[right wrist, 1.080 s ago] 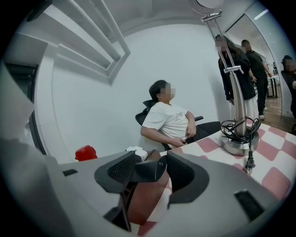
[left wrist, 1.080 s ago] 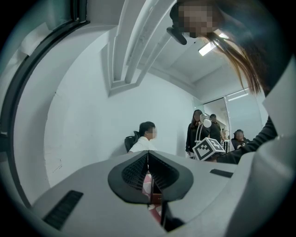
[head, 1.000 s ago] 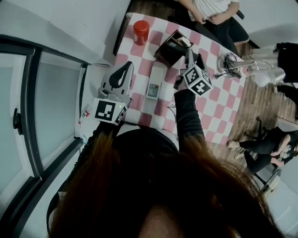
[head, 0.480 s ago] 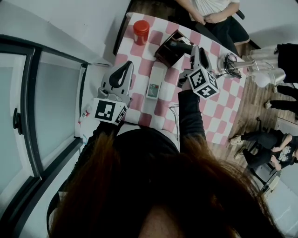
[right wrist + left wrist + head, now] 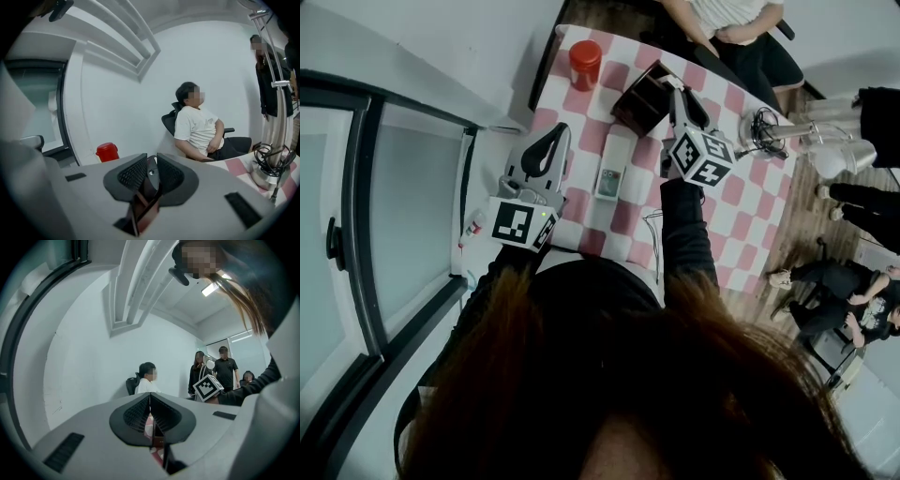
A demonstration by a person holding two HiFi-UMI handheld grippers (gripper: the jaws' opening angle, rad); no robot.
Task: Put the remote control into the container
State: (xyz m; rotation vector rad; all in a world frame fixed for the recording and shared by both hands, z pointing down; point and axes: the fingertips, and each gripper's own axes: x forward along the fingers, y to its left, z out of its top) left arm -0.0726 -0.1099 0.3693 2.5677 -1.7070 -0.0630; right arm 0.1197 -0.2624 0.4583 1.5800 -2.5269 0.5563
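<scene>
The dark brown container (image 5: 636,101) stands at the far middle of the checked table (image 5: 581,230). My right gripper (image 5: 676,92) reaches over its right side. In the right gripper view, a slim dark remote control (image 5: 151,180) with a small shiny dot at its end sits between the pads. The right gripper (image 5: 151,161) has just been closing and now pinches the remote. Below the jaws show the container's reddish-brown inner walls (image 5: 145,213). My left gripper (image 5: 551,141) hovers at the table's left edge, shut with nothing in it, its jaws together in the left gripper view (image 5: 150,401).
A red jar (image 5: 584,64) stands at the far left corner. A silver lamp base with coiled cable (image 5: 764,131) is to the right of the container. A small white card-like thing (image 5: 609,181) lies mid-table. A seated person (image 5: 727,28) is beyond the far edge.
The right gripper has moved farther over the container, lifted a little and rolled, and its jaws have narrowed onto the dark remote. The left gripper has stayed still.
</scene>
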